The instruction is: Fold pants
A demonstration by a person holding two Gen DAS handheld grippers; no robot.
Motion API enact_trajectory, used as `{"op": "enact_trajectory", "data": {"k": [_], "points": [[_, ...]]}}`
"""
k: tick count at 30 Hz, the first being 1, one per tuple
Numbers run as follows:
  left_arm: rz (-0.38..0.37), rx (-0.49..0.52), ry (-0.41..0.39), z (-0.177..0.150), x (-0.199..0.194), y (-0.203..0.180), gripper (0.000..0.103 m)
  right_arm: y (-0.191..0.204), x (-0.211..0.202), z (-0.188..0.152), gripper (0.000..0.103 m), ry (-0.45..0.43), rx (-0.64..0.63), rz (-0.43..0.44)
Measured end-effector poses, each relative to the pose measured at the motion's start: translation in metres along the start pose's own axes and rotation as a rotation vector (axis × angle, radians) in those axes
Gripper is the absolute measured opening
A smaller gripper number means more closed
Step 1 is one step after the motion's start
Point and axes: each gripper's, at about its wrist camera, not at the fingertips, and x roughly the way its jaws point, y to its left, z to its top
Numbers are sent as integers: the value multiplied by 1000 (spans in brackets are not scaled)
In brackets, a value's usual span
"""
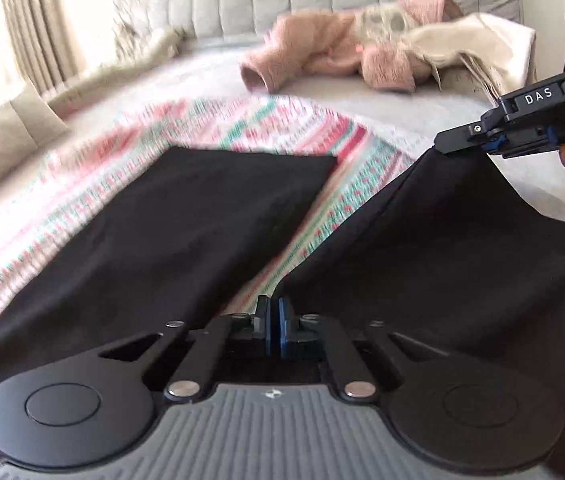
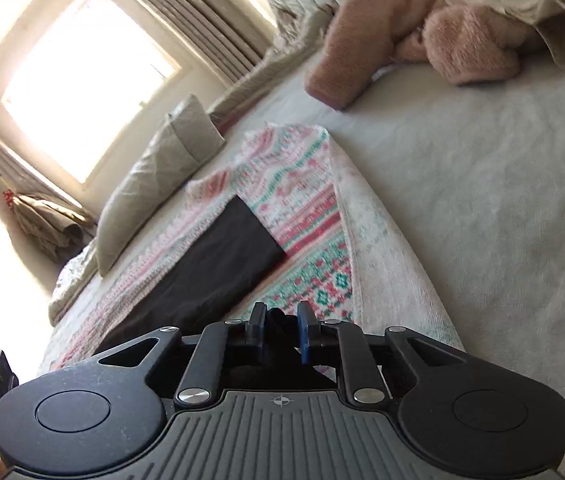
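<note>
We see the black pants [image 1: 162, 220] spread on a pink-and-green patterned blanket [image 1: 242, 128] on the bed [image 1: 322, 92], one leg lying flat to the left, the other raised into a peak on the right.

Our left gripper [image 1: 273, 320] has its jaws drawn together, blue pads nearly meeting, right at the inner edge of the pants where the two legs part; the dark cloth lies against the pads, and it looks pinched there, though the fold itself is hard to make out.

Our right gripper [image 1: 448, 145] is clamped on the hem end of the right leg, holding that corner lifted off the blanket so the fabric hangs down from it like a tent. From its own camera the right gripper [image 2: 280, 322] shows a bunch of black cloth caught between narrowly parted pads.

A pink fuzzy garment [image 1: 322, 52] lies well apart near the headboard.
</note>
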Motion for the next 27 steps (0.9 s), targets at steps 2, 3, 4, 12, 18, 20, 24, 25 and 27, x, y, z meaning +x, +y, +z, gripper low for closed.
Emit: {"op": "enact_trajectory", "data": {"k": [2, 3, 4, 12, 18, 20, 24, 25, 27], "points": [[67, -60, -73, -6, -6, -1, 23, 4, -4, 3, 10, -93, -43, -96], [86, -81, -71, -7, -3, -1, 28, 5, -4, 5, 15, -116, -58, -176], [103, -88, -53, -9, 1, -2, 33, 4, -4, 6, 20, -129, -58, -235], [86, -160, -79, -27, -38, -4, 82, 22, 3, -6, 26, 11, -132, -173], [69, -191, -73, -62, -66, -8, 84, 81, 33, -46, 37, 168, -399, -191], [65, -222, -69, -77, -79, -2, 85, 86, 37, -60, 45, 222, -461, -216], [42, -317, -26, -112, -108, 10, 89, 78, 26, -63, 45, 217, -525, -331], [22, -347, -8, -124, -115, 12, 89, 73, 25, -55, 44, 219, -480, -375], [-7, -376, -14, -147, -133, 9, 90, 69, 18, -45, 46, 219, -390, -438]]}}
